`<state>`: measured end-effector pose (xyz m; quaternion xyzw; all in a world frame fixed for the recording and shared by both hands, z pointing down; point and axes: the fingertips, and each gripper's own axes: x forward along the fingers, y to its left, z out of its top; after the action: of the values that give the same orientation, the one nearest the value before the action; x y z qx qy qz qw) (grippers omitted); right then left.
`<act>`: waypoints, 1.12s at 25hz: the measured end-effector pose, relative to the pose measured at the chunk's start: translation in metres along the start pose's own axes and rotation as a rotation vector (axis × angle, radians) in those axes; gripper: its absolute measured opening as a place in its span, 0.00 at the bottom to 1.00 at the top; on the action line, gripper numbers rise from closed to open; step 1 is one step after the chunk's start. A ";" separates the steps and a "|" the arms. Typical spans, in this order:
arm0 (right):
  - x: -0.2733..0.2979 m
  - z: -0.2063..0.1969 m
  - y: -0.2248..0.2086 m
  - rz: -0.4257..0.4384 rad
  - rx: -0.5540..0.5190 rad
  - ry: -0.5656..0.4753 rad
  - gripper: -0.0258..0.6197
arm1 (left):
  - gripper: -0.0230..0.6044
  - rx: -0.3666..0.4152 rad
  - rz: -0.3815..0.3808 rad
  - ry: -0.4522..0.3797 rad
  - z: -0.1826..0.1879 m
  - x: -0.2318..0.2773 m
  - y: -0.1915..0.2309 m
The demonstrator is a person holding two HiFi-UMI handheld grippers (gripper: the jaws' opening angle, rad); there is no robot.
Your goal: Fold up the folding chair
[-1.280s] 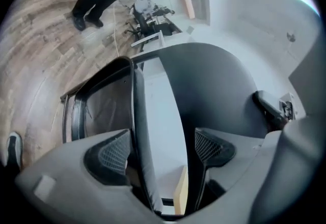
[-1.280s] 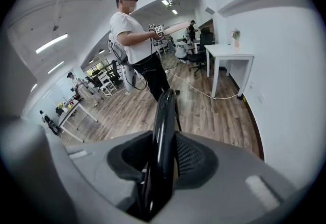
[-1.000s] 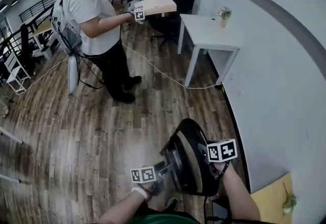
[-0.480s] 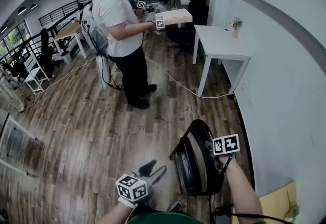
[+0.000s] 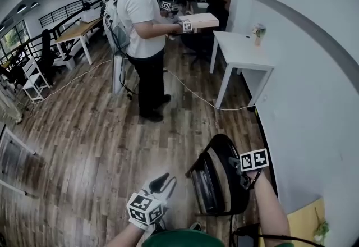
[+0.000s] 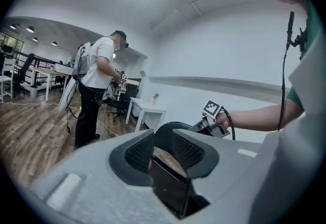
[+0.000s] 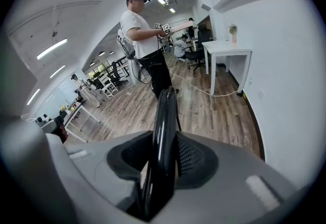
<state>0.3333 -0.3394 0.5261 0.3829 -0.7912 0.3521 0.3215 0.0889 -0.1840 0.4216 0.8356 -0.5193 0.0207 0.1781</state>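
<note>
The black folding chair [image 5: 217, 175] stands folded nearly flat by the white wall, low in the head view. My right gripper [image 5: 240, 169] is shut on the chair's upper rim, and the right gripper view shows that black rim [image 7: 165, 116] running up between its pads. My left gripper [image 5: 164, 181] is raised left of the chair, clear of it. Its jaws are closing with a narrow gap and nothing between them. In the left gripper view, the chair [image 6: 170, 130] and my right gripper [image 6: 206, 124] show beyond the left gripper [image 6: 163, 150].
A person in a white T-shirt [image 5: 143, 21] stands ahead on the wood floor, holding a flat box [image 5: 201, 20] with two grippers. A white table [image 5: 241, 49] stands against the wall [image 5: 314, 100] on the right. A cable [image 5: 196, 94] crosses the floor.
My left gripper came off the chair's frame, rose and rolled over to the left, and its jaws narrowed. The right gripper kept its hold on the chair.
</note>
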 end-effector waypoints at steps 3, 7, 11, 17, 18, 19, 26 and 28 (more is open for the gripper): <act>0.007 -0.002 0.013 -0.015 -0.020 0.024 0.24 | 0.22 -0.022 0.012 -0.008 0.001 -0.004 0.024; 0.010 -0.004 0.015 -0.103 -0.079 0.045 0.24 | 0.22 -0.062 0.012 -0.002 -0.003 -0.009 0.050; 0.014 -0.005 0.018 -0.107 -0.080 0.049 0.24 | 0.22 -0.067 -0.001 0.015 -0.010 -0.011 0.066; 0.014 -0.002 0.027 -0.084 -0.064 0.048 0.24 | 0.22 -0.063 0.000 0.019 -0.003 -0.017 0.083; 0.013 -0.002 0.028 -0.088 -0.067 0.049 0.24 | 0.22 -0.060 0.002 0.018 -0.001 -0.019 0.084; 0.013 -0.003 0.028 -0.096 -0.072 0.051 0.24 | 0.22 -0.056 0.004 0.017 0.000 -0.021 0.086; 0.014 -0.006 0.027 -0.113 -0.083 0.053 0.24 | 0.22 -0.045 0.024 0.020 -0.001 -0.029 0.094; 0.015 -0.006 0.029 -0.110 -0.082 0.052 0.24 | 0.22 -0.042 0.026 0.020 -0.002 -0.032 0.093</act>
<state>0.3031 -0.3270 0.5314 0.4032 -0.7740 0.3109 0.3764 -0.0072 -0.1928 0.4421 0.8245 -0.5287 0.0206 0.2006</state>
